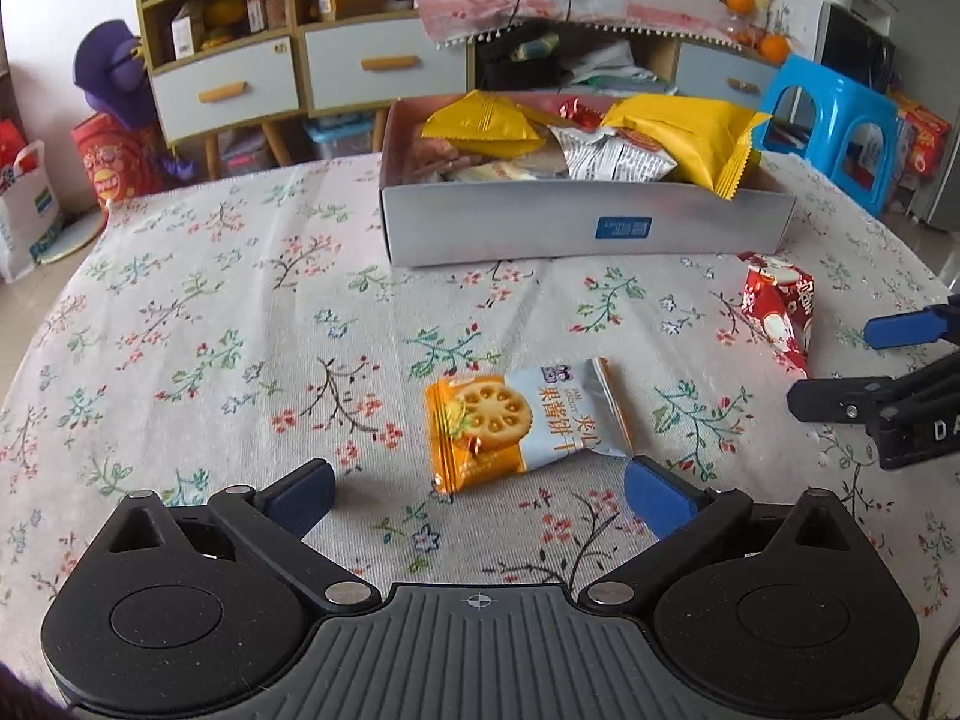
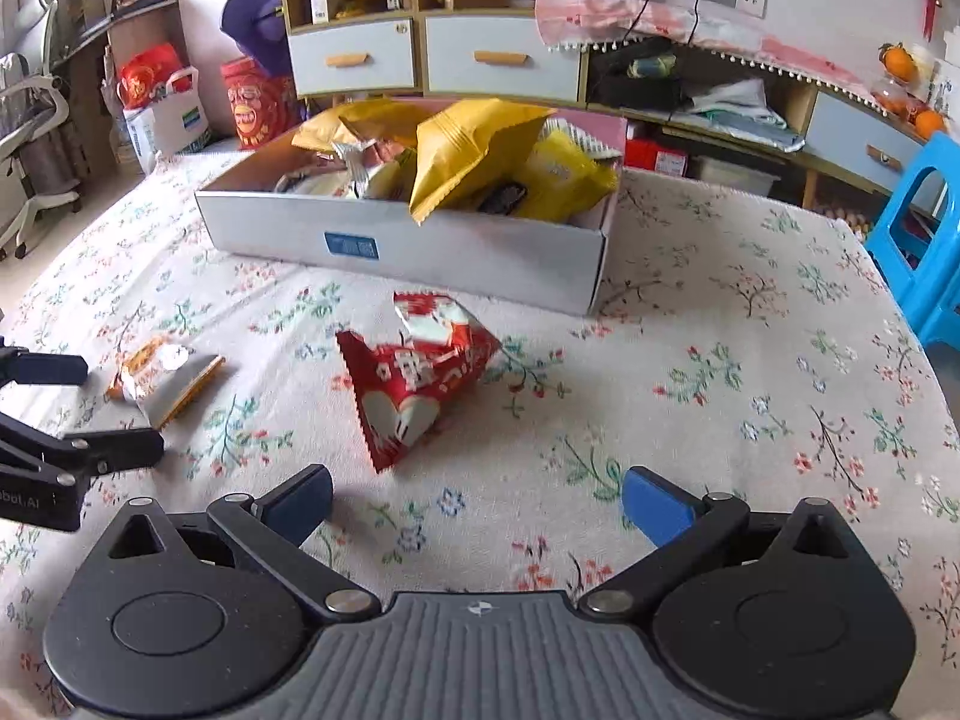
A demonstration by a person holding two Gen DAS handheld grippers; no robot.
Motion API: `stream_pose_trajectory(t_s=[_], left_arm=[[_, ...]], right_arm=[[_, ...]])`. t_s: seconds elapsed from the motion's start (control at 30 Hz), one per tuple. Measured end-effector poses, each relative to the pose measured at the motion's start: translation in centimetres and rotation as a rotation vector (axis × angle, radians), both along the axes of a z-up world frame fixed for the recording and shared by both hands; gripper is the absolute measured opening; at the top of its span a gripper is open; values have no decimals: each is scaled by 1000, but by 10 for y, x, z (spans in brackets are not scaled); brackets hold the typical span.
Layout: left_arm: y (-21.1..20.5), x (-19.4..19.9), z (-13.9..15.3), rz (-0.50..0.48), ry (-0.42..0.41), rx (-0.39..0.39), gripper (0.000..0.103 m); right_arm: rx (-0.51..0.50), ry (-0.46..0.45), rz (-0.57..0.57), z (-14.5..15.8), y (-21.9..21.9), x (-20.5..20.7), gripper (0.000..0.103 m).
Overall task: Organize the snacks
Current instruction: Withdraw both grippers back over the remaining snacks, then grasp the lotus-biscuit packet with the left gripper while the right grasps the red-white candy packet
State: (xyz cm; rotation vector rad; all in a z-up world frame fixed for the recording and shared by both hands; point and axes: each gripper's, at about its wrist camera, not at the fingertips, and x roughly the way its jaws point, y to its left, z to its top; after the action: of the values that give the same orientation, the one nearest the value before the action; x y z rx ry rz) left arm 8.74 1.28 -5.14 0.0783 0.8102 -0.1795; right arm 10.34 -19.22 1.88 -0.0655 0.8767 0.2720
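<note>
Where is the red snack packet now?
In the right wrist view the red snack packet lies on the tablecloth, before the snack box, ahead of the open right gripper.

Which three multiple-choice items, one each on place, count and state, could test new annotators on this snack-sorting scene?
1. The red snack packet lies:
A. in the box
B. on the tablecloth in front of the box
C. on the blue stool

2. Packets loose on the cloth:
A. two
B. four
C. none

3. The left gripper is:
A. shut on a packet
B. open, holding nothing
C. inside the box

Key: B, it lies on the cloth short of the box; A, only the red one and the biscuit packet; B, its jaws stand wide, clear of the biscuit packet.
</note>
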Motion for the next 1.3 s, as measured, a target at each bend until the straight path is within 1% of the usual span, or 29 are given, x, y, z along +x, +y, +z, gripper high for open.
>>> stream_pose_trajectory(t_s=[0.17, 0.33, 0.43, 0.57, 0.67, 0.73, 0.77, 0.8, 0.87, 0.9, 1.0, 1.07, 1.1, 1.2, 1.27, 1.3], left_arm=[[-1, 1, -2, 1, -45, -8, 103], [-4, 6, -3, -15, -65, -19, 102], [-7, 9, -3, -53, -71, -24, 102], [-8, 18, -3, -151, -67, -25, 101], [-6, 24, -4, -177, -71, -22, 101], [-6, 25, -3, -181, -75, -21, 96], [-7, 25, -2, -181, -75, -22, 91], [-7, 24, -1, -183, -77, -23, 84], [-8, 24, 1, -190, -75, -22, 78], [-9, 23, 2, -195, -76, -21, 72], [-10, 20, 4, -207, -80, -19, 63], [-11, 18, 5, -210, -79, -17, 60], [-12, 18, 5, -211, -78, -14, 58], [-13, 16, 6, -208, -78, -8, 54], [-14, 15, 7, -207, -80, -1, 53], [-14, 14, 7, -206, -81, 2, 51]], right_arm=[[3, -16, -10, -1, 0, 9, 94], [7, -33, -27, -3, 0, 18, 94], [10, -47, -31, -4, 1, 19, 94], [14, -63, -18, -5, 3, 21, 94], [18, -74, -12, -5, 3, 22, 94], [21, -84, -9, -6, 3, 22, 94], [22, -89, -6, -6, 4, 21, 94], [23, -93, -4, -6, 4, 21, 94], [25, -100, 0, -6, 4, 21, 94], [26, -103, 2, -6, 4, 21, 93], [29, -114, 17, -5, 4, 19, 86], [31, -121, 30, -3, 6, 18, 79], [32, -123, 37, -2, 6, 17, 77], [32, -131, 65, 0, 9, 15, 67], [33, -136, 84, 1, 11, 12, 59], [33, -138, 91, 2, 12, 12, 57]])
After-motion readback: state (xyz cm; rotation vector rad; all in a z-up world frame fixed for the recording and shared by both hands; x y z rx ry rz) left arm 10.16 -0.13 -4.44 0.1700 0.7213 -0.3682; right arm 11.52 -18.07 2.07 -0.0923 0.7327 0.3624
